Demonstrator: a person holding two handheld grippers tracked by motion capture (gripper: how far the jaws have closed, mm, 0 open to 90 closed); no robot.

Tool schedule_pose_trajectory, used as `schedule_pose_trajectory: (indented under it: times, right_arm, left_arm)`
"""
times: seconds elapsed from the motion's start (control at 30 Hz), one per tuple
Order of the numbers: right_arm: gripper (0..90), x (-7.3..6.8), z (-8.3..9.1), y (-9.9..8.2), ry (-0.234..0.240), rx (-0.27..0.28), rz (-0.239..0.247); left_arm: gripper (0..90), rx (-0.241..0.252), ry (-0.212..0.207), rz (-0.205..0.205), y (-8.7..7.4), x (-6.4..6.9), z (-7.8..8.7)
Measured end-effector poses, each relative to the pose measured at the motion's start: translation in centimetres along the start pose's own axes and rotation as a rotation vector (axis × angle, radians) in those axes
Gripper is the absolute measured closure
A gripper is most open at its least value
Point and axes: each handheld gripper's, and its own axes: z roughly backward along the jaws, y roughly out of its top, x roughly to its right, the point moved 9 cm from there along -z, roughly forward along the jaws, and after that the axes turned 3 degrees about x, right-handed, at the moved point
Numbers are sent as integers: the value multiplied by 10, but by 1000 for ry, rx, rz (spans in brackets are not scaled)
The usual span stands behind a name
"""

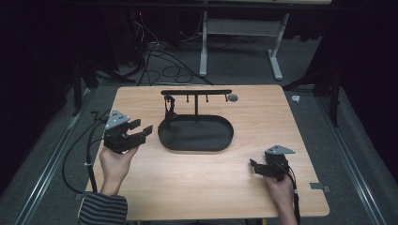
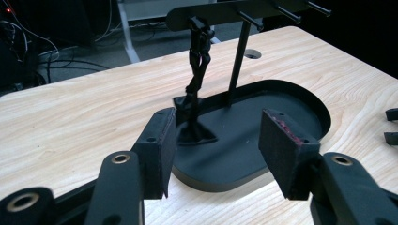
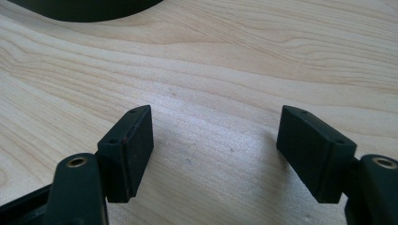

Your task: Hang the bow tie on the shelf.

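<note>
A black oval tray [image 1: 220, 140] lies mid-table, with a thin post and a peg bar [image 1: 197, 92] rising from its back. A black strap-like item [image 1: 169, 108] hangs from the bar's left peg, and its lower end rests in the tray [image 2: 192, 133]. My left gripper [image 1: 143, 127] is held just left of the tray, open and empty, its jaws aimed at the hanging item [image 2: 199, 51]. My right gripper [image 1: 253, 167] rests low near the front right of the table, open over bare wood [image 3: 213, 136], with the tray's rim [image 3: 84, 11] ahead of it.
The wooden table [image 1: 197, 187] has a round cable hole [image 1: 232, 97] behind the peg bar. Cables and a white desk frame [image 1: 204, 51] stand on the floor beyond. In the left gripper view the right gripper's jaw tips [image 2: 392, 126] show at the right edge.
</note>
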Motion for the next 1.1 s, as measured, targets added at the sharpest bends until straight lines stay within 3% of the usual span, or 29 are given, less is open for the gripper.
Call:
schedule_pose_trajectory:
  times: [0.63,0.83,1.1]
  right_arm:
    - [288,0,0,0,0,0,-2]
    - [288,0,0,0,0,0,1]
    - [288,0,0,0,0,1,2]
  left_arm:
    - [464,-10,-22,19,-22,11,2]
    - [464,-3,-67,63,-29,16,3]
    - [463,-3,-79,77,-37,20,4]
